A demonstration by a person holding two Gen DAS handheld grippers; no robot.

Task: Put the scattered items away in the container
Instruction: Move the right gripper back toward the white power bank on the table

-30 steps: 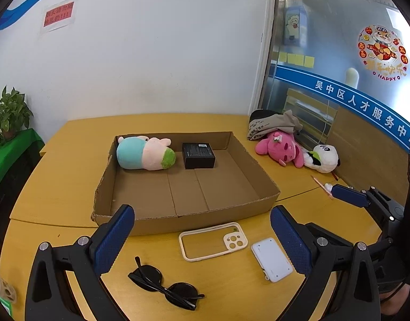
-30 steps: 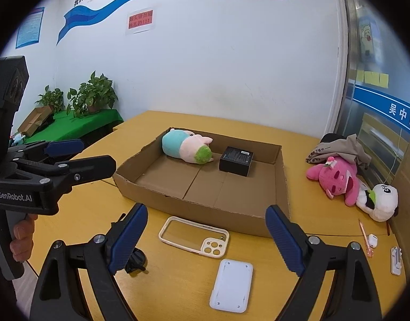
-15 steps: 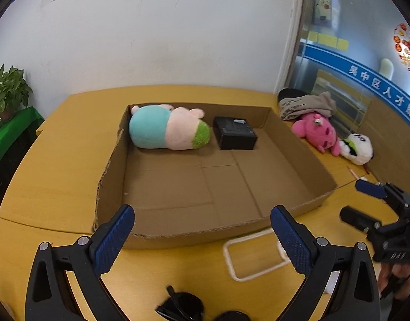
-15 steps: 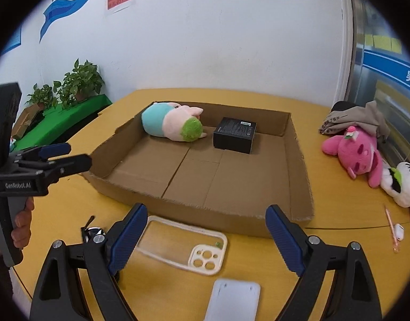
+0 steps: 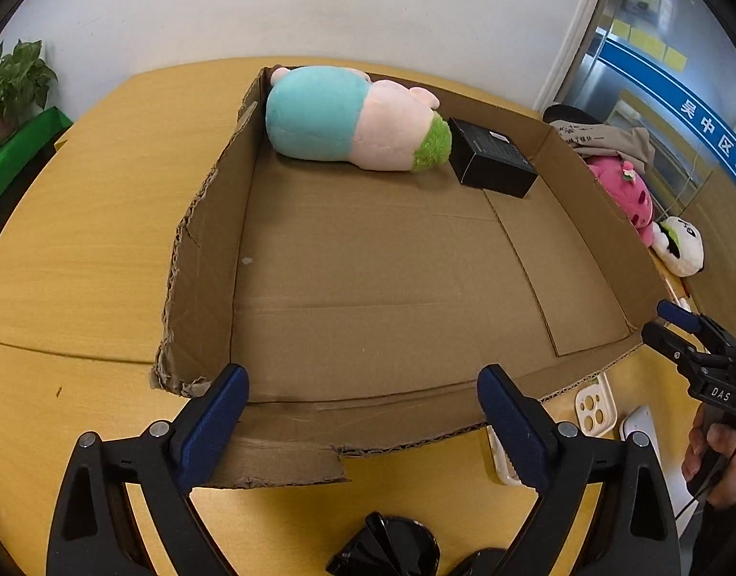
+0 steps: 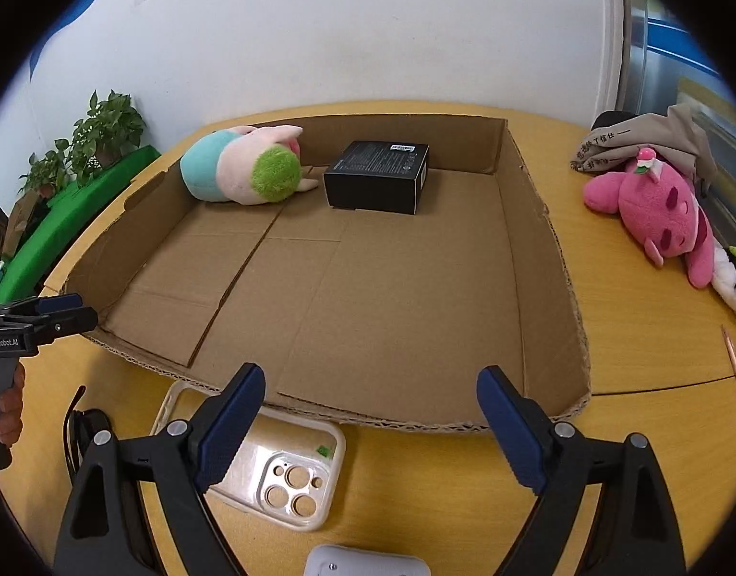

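Observation:
A shallow cardboard tray [image 5: 209, 259] [image 6: 545, 259] sits on the yellow table, holding a teal-pink plush [image 5: 348, 120] [image 6: 243, 168] and a black box [image 5: 492, 158] [image 6: 377, 175]. In front of it lie a clear phone case [image 6: 281, 470] [image 5: 593, 408], a white flat device [image 6: 368, 564] [image 5: 639, 425] and black sunglasses [image 5: 392, 552] [image 6: 82, 432]. My left gripper [image 5: 363, 417] is open and empty over the tray's near wall. My right gripper [image 6: 370, 425] is open and empty above the phone case and the near wall.
A pink plush [image 6: 656, 211] [image 5: 622, 192], a panda plush [image 5: 680, 245] and a folded beige cloth [image 6: 646, 139] lie right of the tray. A pink pen [image 6: 735, 374] lies at the far right. Potted plants [image 6: 99, 139] stand on a green ledge at left.
Both grippers have moved forward and lower toward the tray's near wall. The phone case, white device and sunglasses have slid toward the bottom of both views. Both stay open.

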